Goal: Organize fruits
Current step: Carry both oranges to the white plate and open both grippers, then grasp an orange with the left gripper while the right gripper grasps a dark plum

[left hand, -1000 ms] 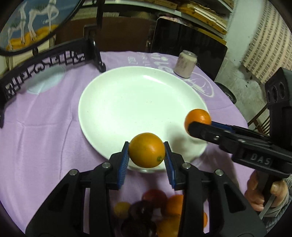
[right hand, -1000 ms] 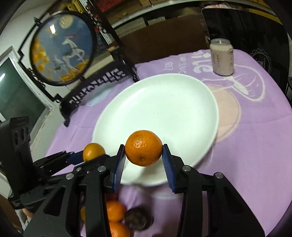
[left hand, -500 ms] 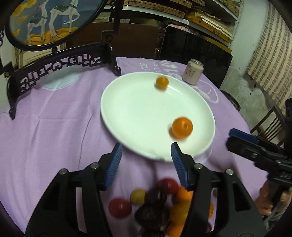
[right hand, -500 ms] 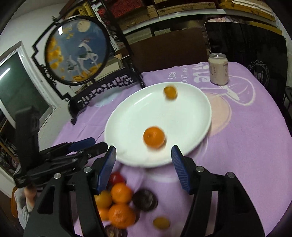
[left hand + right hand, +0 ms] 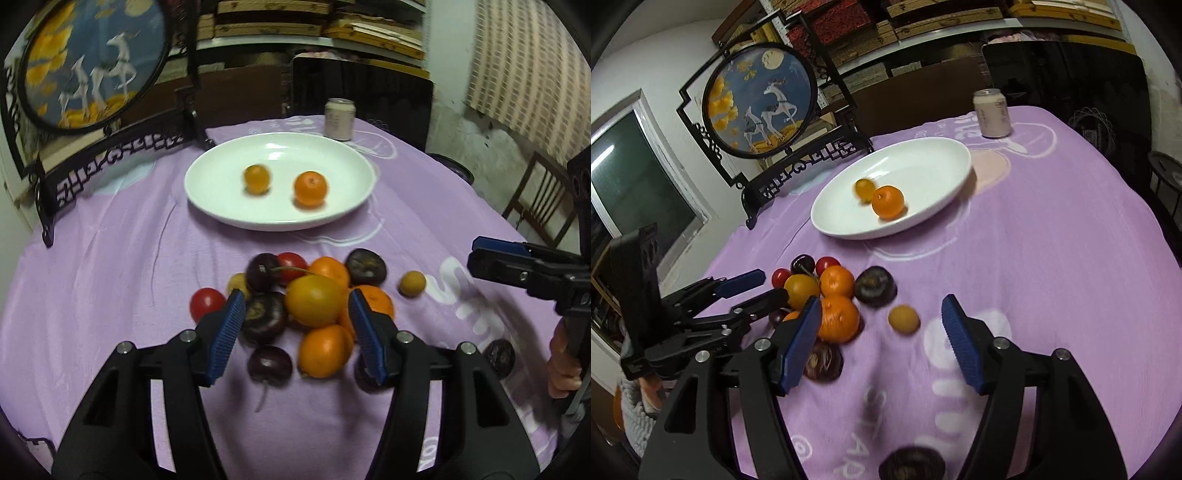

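Both tongs are spread wide and hold nothing. The left tongs (image 5: pixel 295 332) hang over the fruit pile (image 5: pixel 310 302), packed tight, fruit touching fruit. A small yellow fruit (image 5: pixel 904 319) lies apart with bare cloth around it, ahead of the right tongs (image 5: pixel 881 345). The white plate (image 5: pixel 347 218) is mostly bare around its two oranges. The framed screen (image 5: pixel 798 162) blocks its far left; a can (image 5: pixel 992 113) stands behind.

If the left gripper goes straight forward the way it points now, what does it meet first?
Most likely the large yellow-orange fruit on top of the pile, which lies between the open fingers of the left gripper. Depth is unclear, so the gripper may pass above it.
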`<state>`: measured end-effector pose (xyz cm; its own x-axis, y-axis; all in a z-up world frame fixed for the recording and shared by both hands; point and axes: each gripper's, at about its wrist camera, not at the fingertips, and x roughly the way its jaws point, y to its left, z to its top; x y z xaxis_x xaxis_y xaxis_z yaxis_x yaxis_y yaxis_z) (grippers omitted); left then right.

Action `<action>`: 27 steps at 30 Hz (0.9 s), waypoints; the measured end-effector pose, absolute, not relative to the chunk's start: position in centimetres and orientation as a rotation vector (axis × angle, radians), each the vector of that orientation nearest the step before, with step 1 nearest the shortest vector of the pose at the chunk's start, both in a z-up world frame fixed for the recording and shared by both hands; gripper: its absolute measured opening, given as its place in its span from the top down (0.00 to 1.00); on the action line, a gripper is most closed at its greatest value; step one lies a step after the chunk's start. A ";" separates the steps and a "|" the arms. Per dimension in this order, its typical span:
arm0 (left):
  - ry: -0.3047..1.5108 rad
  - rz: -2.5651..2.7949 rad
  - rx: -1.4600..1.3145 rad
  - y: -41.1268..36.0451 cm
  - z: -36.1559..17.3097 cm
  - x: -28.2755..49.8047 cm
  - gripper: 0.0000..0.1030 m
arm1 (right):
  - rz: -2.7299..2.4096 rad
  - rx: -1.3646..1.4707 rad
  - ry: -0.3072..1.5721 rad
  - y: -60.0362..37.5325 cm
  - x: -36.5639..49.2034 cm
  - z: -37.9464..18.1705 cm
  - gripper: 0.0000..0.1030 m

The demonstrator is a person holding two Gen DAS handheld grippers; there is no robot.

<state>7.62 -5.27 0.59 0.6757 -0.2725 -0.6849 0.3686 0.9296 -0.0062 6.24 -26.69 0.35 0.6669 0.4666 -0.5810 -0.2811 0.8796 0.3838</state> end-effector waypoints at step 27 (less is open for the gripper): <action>0.768 -0.417 0.098 -5.5 0.0 8.7 0.63 | 0.409 0.074 0.878 -26.5 -1.3 -3.7 0.33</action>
